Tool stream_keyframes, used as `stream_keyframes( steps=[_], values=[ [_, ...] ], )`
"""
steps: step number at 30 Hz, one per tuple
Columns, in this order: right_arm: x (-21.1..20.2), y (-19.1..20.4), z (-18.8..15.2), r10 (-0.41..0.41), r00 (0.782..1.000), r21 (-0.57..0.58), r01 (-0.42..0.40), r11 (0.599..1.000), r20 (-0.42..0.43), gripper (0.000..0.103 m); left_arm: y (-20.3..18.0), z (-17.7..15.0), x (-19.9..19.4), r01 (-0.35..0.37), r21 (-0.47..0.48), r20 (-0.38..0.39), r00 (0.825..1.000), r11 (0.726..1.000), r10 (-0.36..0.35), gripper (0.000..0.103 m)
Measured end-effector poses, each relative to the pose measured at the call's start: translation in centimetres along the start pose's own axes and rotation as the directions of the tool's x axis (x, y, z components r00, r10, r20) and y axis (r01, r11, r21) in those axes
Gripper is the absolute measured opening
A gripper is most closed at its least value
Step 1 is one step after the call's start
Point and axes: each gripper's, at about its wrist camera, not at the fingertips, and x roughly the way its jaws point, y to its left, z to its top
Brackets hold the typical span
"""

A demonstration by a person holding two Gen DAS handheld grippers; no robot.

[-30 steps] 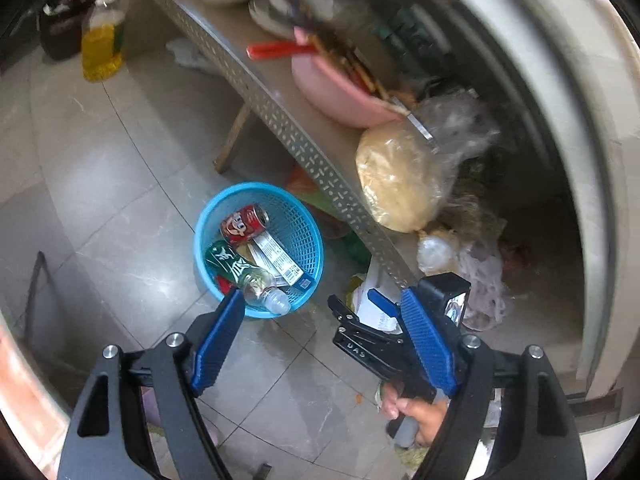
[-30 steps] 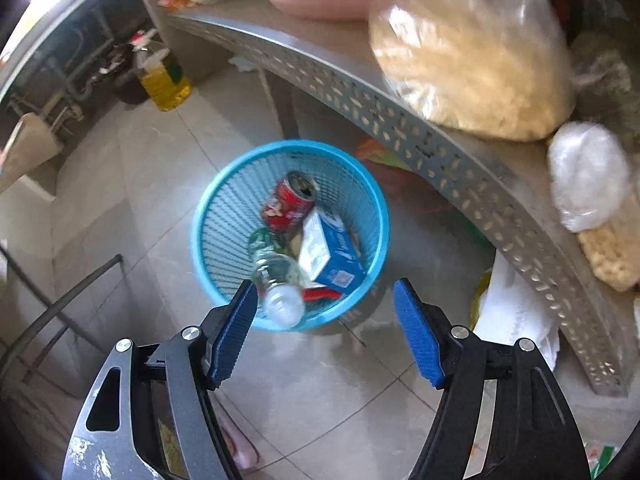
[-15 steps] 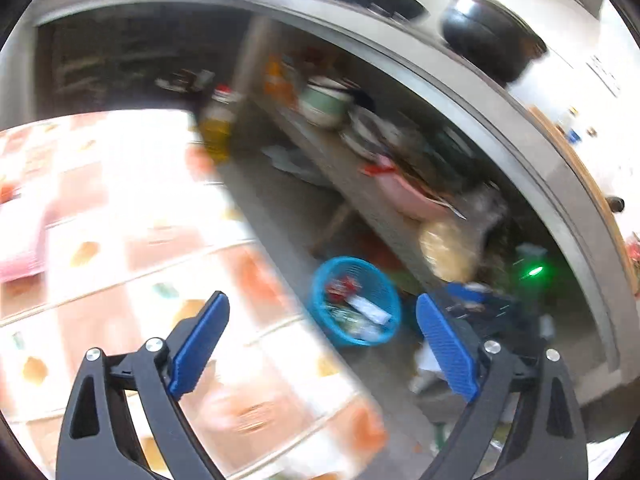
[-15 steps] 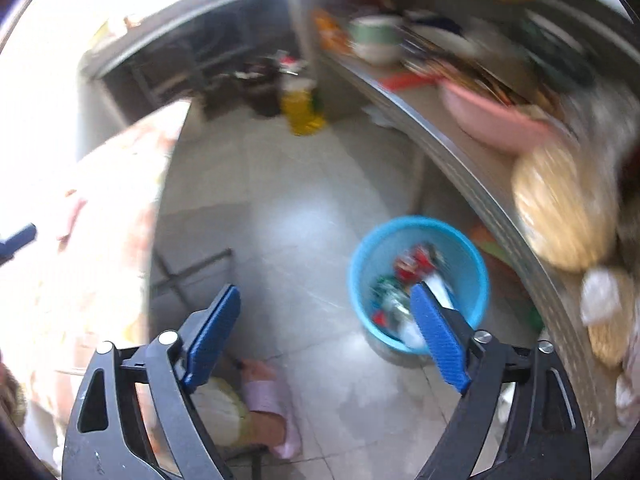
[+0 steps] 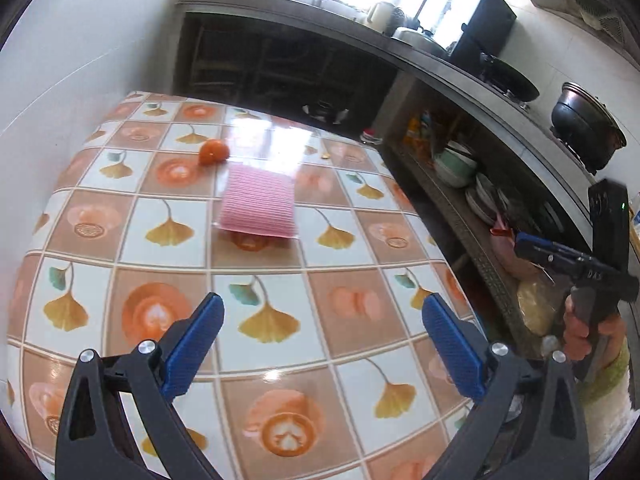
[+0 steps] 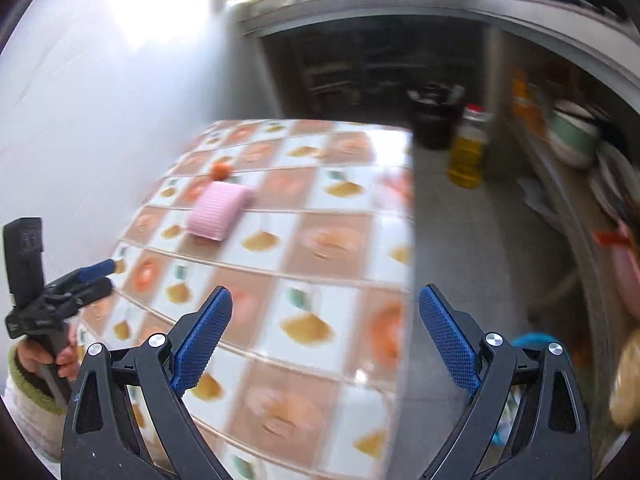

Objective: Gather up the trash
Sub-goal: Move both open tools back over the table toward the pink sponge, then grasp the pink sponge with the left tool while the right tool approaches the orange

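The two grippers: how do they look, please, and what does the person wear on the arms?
Each gripper, left and right, has a black frame with triangular cut-outs, silver round bolts and textured blue pads. A black handle carries white lettering. The sleeve is whitish with a green cuff.

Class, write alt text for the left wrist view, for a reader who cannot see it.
Open, empty left tongs hang over a table tiled with a leaf and cup pattern. A pink pack and an orange fruit lie farther along it. At right, a hand holds the right tongs before cluttered kitchen shelves.
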Motion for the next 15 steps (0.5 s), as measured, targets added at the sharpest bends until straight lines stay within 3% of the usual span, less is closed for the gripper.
stream_keyframes(
  steps=[7,15],
  values=[
    [3.8,6.0,5.4,0.058,0.998,-0.130,-0.058,0.990,0.001,0.090,1.9,3.2,2.6,0.012,-0.003,-0.024,1.000,1.000,-0.012,0.097],
    [7.0,6.9,8.1,0.087,0.996,-0.127,-0.087,0.988,-0.001,0.090,3.1,8.5,11.0,-0.064,0.029,-0.133,0.989,0.998,0.067,0.097]
  ],
)
